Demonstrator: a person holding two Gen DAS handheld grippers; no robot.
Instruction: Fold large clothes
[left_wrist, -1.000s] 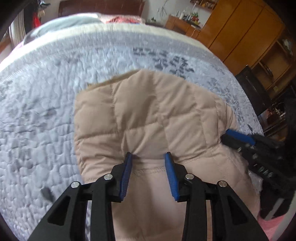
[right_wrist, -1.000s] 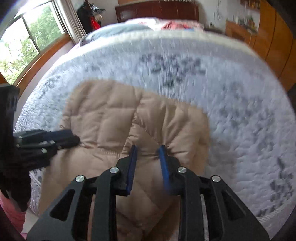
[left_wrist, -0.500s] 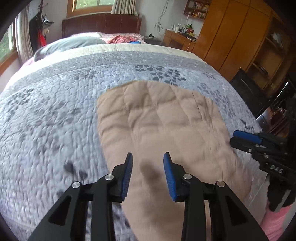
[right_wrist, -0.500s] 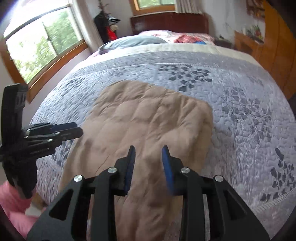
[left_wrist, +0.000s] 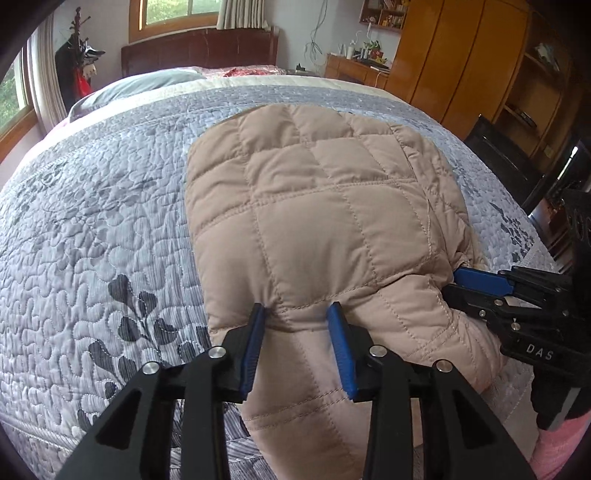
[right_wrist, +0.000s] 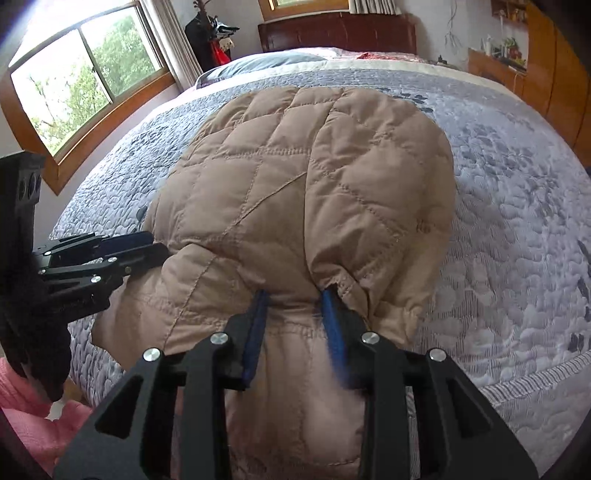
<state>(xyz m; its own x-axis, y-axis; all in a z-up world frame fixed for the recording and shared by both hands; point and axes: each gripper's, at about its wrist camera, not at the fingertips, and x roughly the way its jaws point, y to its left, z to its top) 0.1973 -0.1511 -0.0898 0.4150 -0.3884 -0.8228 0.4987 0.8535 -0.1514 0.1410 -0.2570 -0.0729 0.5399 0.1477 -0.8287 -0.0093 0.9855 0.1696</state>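
Observation:
A beige quilted jacket (left_wrist: 325, 206) lies folded on the grey patterned bedspread (left_wrist: 92, 221), its near part hanging over the bed's front edge. My left gripper (left_wrist: 299, 310) is shut on the jacket's near folded edge, and the fabric puckers at both blue pads. My right gripper (right_wrist: 295, 299) pinches the same edge of the jacket (right_wrist: 314, 177) further right, and a seam bunches between its pads. Each gripper shows in the other's view: the right gripper (left_wrist: 465, 284) at the jacket's right corner, the left gripper (right_wrist: 147, 247) at its left side.
The bed runs back to a dark wooden headboard (left_wrist: 199, 48) with pillows. Wooden wardrobes (left_wrist: 461, 55) and a black chair (left_wrist: 506, 155) stand to the right, a window (right_wrist: 85, 85) to the left. A person's pink sleeve (right_wrist: 29, 406) shows at the bed's front edge.
Both grippers have drawn back toward the bed's front edge with the jacket's folded edge still between their pads. The views have tipped up, so the headboard and the room behind now show.

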